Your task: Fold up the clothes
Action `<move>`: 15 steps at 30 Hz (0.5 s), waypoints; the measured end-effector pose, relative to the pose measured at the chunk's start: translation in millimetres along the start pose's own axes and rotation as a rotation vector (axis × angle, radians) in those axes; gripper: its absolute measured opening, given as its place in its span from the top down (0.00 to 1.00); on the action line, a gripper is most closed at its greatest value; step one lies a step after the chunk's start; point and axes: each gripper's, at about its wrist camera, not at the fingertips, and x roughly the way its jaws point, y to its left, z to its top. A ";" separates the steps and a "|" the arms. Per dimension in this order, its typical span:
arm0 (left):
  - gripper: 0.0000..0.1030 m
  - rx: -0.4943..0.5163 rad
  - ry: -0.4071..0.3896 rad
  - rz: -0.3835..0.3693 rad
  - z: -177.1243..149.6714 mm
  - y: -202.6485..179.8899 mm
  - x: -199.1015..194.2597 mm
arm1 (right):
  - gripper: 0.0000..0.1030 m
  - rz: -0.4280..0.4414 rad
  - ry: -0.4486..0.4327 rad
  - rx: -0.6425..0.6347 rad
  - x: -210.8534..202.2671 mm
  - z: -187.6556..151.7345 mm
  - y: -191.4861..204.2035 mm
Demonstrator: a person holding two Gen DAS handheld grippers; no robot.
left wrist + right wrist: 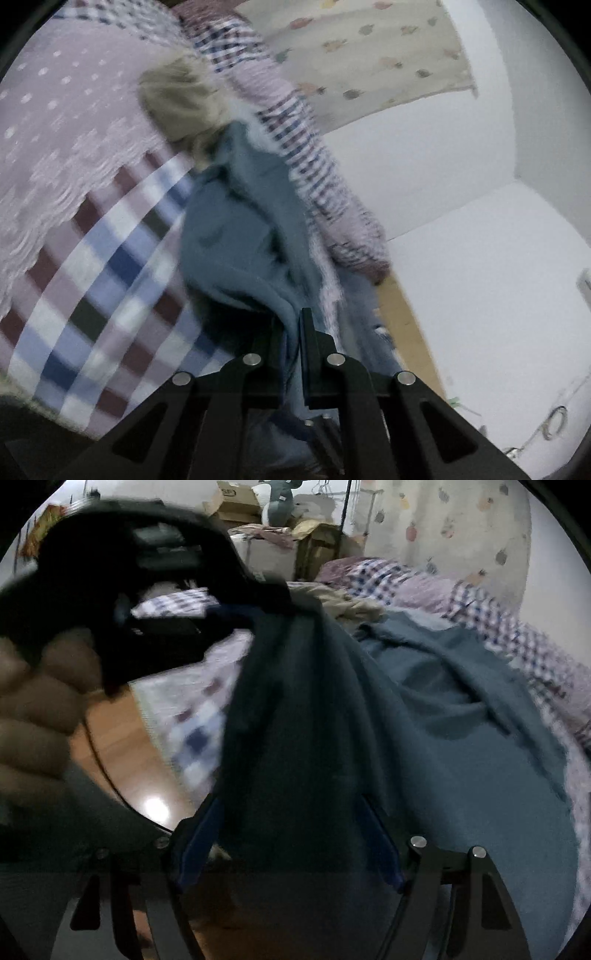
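A teal-blue garment lies crumpled on the bed and rises to my left gripper, which is shut on a fold of it. In the right wrist view the same garment is lifted at one edge by the left gripper, held by a person's hand. The cloth hangs down in a dark drape between the blue fingers of my right gripper. Those fingers stand wide apart, open, with the fabric loose between them. Both views are blurred by motion.
The bed has a checked sheet and a pink lace cover. A beige garment and a checked quilt lie beyond the teal one. Wooden floor lies left of the bed; cardboard boxes stand at the back.
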 end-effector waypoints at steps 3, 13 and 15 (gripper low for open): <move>0.96 0.006 -0.042 -0.068 17.4 -2.1 0.3 | 0.47 -0.033 0.005 0.016 0.3 11.3 -19.8; 0.95 0.048 -0.134 0.144 71.7 14.7 42.6 | 0.39 -0.143 -0.001 0.357 -78.6 -8.8 -148.7; 0.93 0.010 -0.133 0.278 77.1 28.5 50.5 | 0.38 -0.218 0.046 0.473 -97.3 -38.6 -185.4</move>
